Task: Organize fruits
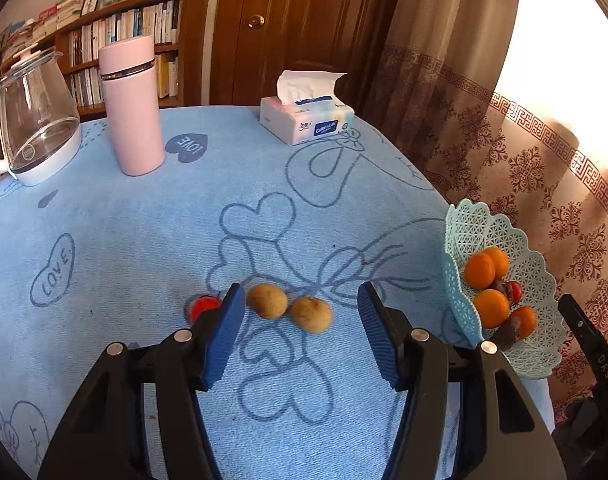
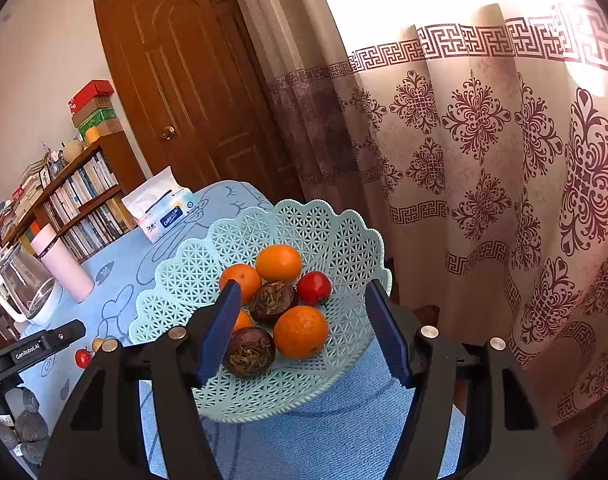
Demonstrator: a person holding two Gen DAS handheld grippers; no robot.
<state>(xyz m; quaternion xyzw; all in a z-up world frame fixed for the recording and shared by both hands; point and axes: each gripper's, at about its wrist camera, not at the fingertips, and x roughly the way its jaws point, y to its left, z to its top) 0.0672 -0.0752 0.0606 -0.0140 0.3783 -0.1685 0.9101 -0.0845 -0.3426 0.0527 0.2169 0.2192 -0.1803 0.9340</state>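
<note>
Fruits split between surface and basket. Left wrist view: two brown fruits lie side by side on the blue cloth surface, just ahead of the left gripper, roughly between its fingertips but farther out. Jaws about half open, holding nothing. Small red fruit sits just left of the left finger, partly hidden by it. Mint lattice basket at the right edge of the surface holds oranges plus darker pieces. Pink flask, glass kettle and tissue pack stand at the far side.

Right wrist view: right gripper hovers over the basket, jaws about half open, gripping nothing. Inside: four oranges, one partly hidden, one red fruit, two dark brown fruits.
</note>
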